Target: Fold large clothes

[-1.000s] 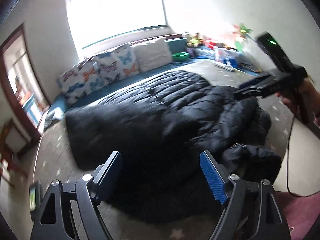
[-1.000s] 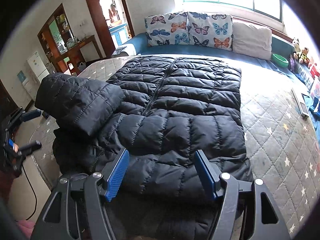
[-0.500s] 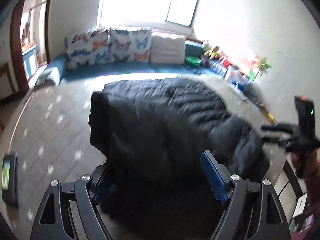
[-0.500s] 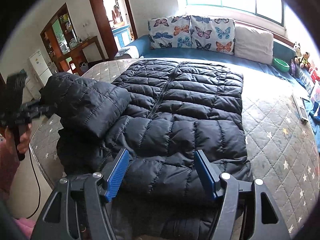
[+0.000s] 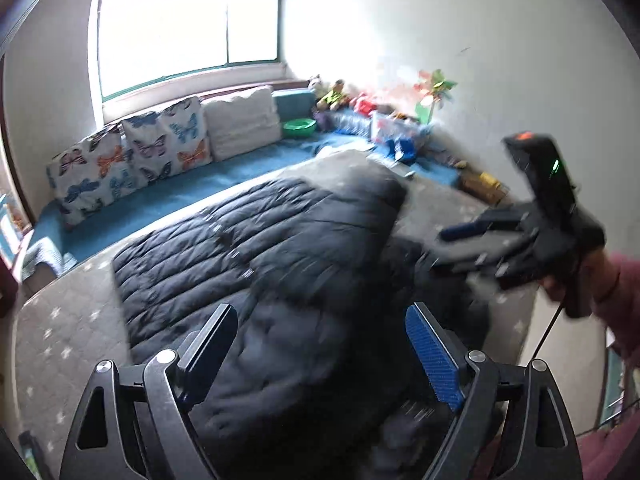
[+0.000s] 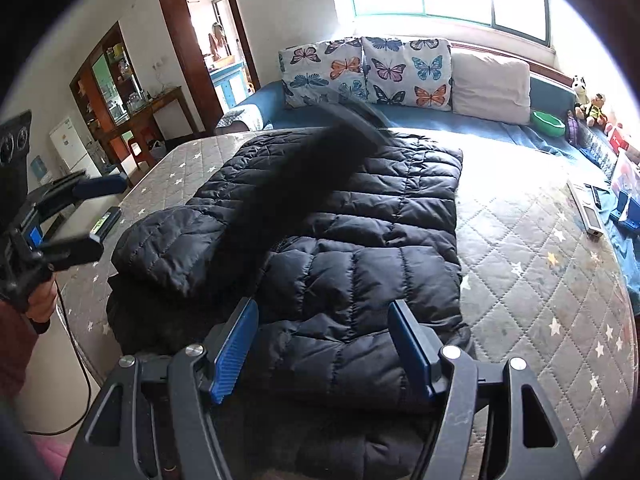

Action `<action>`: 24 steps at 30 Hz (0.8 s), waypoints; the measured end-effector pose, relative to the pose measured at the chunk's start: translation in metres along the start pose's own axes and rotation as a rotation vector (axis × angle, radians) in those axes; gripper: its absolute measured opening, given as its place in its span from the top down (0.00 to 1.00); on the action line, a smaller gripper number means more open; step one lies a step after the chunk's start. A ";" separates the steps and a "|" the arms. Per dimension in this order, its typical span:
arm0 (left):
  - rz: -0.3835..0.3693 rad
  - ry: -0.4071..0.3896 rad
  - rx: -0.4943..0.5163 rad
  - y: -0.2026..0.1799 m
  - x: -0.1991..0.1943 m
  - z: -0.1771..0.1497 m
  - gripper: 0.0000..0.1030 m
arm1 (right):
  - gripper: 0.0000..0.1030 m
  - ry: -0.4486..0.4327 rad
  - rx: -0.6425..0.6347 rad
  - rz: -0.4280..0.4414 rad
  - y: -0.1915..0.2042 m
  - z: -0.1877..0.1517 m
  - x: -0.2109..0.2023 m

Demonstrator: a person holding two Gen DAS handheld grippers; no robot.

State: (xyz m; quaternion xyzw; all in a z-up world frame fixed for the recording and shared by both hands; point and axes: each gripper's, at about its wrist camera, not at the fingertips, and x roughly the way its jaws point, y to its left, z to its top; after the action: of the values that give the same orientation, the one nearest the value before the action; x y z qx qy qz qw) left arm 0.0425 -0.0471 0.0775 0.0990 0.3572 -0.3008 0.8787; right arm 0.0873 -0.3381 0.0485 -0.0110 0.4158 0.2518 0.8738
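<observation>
Both tongs, left (image 5: 320, 354) and right (image 6: 322, 346), gape empty above the black jacket's (image 6: 360, 248) near hem, bare mattress (image 6: 532, 264) flanking it.

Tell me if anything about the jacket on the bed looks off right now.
One sleeve of the black puffer jacket is a motion-blurred streak slanting across the body toward the butterfly pillows, apparently mid-air, not lying flat. Neither the left gripper nor the right gripper holds it; both are open.

Jacket ahead of both grippers

The jacket (image 6: 360, 248) lay on the mattress (image 6: 540, 272) before the right gripper (image 6: 322, 344); pillows (image 6: 384, 70) stood behind it.
</observation>
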 end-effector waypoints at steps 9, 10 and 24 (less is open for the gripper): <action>0.198 0.164 -0.100 0.067 -0.002 -0.074 0.10 | 0.28 0.039 0.134 0.077 -0.028 0.011 0.027; 0.203 0.180 -0.109 0.073 -0.001 -0.083 0.10 | 0.28 0.044 0.157 0.083 -0.033 0.014 0.032; 0.271 0.226 -0.094 0.090 0.028 -0.109 0.29 | 0.70 0.086 0.325 0.137 -0.058 0.039 0.068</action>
State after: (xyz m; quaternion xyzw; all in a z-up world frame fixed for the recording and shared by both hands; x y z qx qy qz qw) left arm 0.0505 0.0549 -0.0241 0.1384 0.4507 -0.1494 0.8691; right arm 0.1777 -0.3505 0.0134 0.1478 0.4880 0.2394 0.8262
